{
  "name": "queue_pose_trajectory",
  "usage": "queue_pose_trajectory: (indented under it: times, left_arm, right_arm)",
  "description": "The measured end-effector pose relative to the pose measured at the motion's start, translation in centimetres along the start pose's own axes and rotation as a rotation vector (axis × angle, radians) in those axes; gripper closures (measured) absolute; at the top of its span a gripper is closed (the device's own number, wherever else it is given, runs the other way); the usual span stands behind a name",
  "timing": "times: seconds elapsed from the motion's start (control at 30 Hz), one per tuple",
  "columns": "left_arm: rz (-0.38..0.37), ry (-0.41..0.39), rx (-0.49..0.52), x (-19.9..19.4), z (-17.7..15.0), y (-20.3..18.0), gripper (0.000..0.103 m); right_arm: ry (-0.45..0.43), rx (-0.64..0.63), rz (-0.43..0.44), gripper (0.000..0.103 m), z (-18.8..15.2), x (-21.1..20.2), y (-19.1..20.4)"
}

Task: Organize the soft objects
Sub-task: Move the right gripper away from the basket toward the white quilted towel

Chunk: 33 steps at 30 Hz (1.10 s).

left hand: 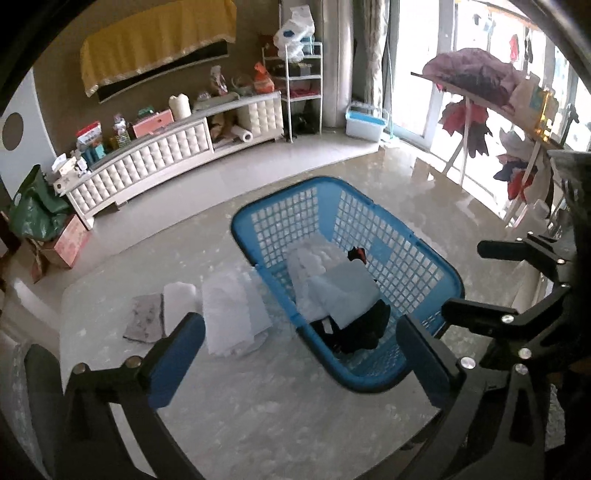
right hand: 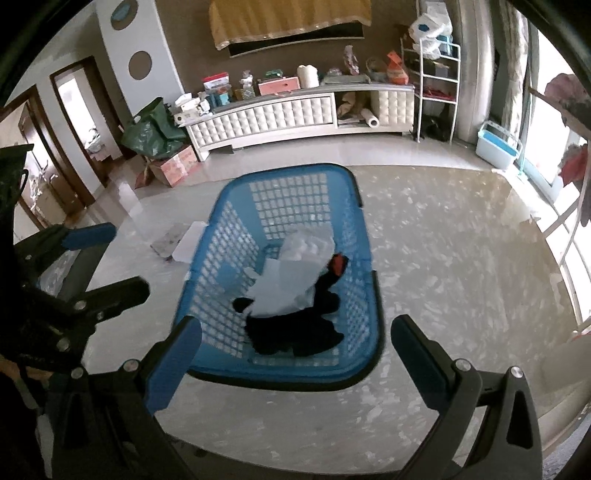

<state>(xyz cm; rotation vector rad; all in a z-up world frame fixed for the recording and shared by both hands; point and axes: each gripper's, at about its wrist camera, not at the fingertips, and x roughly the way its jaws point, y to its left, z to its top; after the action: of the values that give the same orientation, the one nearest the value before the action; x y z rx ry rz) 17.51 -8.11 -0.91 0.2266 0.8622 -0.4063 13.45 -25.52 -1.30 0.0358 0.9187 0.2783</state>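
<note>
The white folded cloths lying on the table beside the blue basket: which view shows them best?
Left wrist view: the white cloths lie unobstructed beside the blue basket. In the right wrist view the basket wall hides all but a small part.

A home living room: tufted white media console (right hand: 295, 110), cloth-draped wall screen (right hand: 291, 18), tiled floor (right hand: 443, 240).

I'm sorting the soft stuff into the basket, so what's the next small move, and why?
Probably swing the left gripper over to the white folded cloth on the table beside the blue basket and close on it. Both grippers are open and empty, some cloths already lie in the basket, and this one is still outside.
</note>
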Motion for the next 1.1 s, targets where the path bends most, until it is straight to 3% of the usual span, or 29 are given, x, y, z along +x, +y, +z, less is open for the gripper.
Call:
queue_pose_trajectory:
  times: [0.63, 1.1]
  left_arm:
    - [0.064, -0.065, -0.065, -7.2, -4.6, 6.0, 0.000]
    - [0.098, -0.060, -0.127, -7.9, -7.5, 10.7, 0.000]
  right_arm:
    - [-0.013, -0.143, 0.037, 0.000, 0.7, 0.7, 8.2]
    - [0.007, -0.208, 0.057, 0.000, 1.1, 3.4, 12.1]
